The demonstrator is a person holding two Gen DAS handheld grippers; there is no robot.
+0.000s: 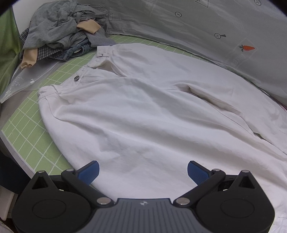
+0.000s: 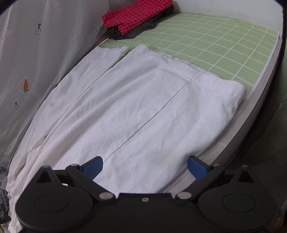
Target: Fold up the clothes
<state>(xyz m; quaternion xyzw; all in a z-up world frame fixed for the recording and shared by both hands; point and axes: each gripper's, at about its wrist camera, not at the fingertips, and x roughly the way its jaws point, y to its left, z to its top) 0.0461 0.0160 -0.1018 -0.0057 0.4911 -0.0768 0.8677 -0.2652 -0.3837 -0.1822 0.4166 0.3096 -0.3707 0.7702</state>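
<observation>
Trousers (image 1: pixel 143 111) lay flat; left gripper (image 1: pixel 143 173) and right gripper (image 2: pixel 145 167), both wide open and empty, should pinch the near edge evenly.

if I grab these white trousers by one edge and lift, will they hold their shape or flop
Likely flop: the white trousers lie limp and creased on the green mat. The waistband, with its button, probably hangs heavier. One leg looks likely to drag.

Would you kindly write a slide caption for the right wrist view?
Open right gripper above white trousers spread on the green grid mat, red checked cloth at the far end.
</observation>
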